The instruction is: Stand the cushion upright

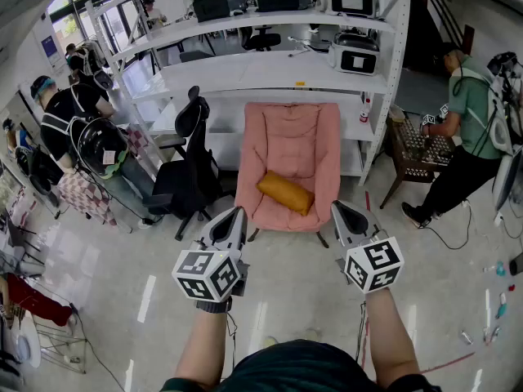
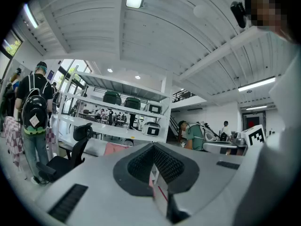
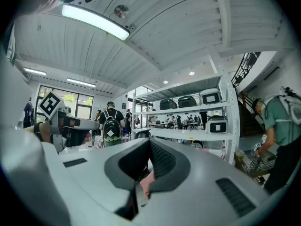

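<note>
An orange bolster cushion [image 1: 285, 192] lies flat and slanted on the seat of a pink padded chair [image 1: 290, 133] in the head view. My left gripper [image 1: 235, 216] and right gripper [image 1: 338, 211] are held level in front of the chair, short of its seat, one on each side of the cushion. Neither touches the cushion. Both have their jaws together with nothing between them. In the left gripper view my left gripper [image 2: 157, 180] points towards the shelving, with a strip of the pink chair [image 2: 113, 148] beyond it. In the right gripper view my right gripper [image 3: 143, 182] points the same way.
A black office chair [image 1: 184, 166] stands just left of the pink chair. White shelving [image 1: 270, 64] with cases runs behind. On the right a person in green [image 1: 466, 121] works at a brown rack [image 1: 413, 145]. People with backpacks [image 1: 73, 113] stand at the left.
</note>
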Motion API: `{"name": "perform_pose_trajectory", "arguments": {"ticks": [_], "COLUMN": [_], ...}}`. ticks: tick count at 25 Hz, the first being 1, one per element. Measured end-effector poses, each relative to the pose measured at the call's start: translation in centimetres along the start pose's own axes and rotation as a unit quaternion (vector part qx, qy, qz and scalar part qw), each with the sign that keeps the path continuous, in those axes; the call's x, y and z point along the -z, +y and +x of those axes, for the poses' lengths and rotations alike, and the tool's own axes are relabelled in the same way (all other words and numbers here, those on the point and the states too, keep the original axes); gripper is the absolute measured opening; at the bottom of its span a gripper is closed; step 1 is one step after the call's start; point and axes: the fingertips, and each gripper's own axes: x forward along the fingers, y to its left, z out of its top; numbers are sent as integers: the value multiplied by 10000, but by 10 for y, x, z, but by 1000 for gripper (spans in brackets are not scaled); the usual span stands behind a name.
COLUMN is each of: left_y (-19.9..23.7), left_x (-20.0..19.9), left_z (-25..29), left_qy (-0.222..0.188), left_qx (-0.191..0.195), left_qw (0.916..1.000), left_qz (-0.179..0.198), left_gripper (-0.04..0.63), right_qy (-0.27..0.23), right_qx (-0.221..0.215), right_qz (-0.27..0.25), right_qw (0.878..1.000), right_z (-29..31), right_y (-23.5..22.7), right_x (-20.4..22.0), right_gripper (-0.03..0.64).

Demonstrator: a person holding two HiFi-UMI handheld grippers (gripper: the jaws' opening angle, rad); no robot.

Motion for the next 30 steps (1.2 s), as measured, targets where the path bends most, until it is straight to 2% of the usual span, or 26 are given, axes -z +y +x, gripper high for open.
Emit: {"name": "perform_pose_trajectory", "arguments": {"ticks": [13, 30], "left_y": [-18, -47], "left_x": [7, 21], "left_z": [11, 43], "left_qy": [0, 2], "left_qx": [8, -161], "left_qw": [10000, 9998], "left_qz": [9, 129], "left_gripper": [5, 5], "right_qy": [86, -24], "right_qx": [-218, -166], "right_qz": [114, 211], "right_qw": [9997, 9996], "right_z": [-6, -21], "right_y": [-12, -67], "right_x": [10, 20], "right_gripper": [3, 3]}}
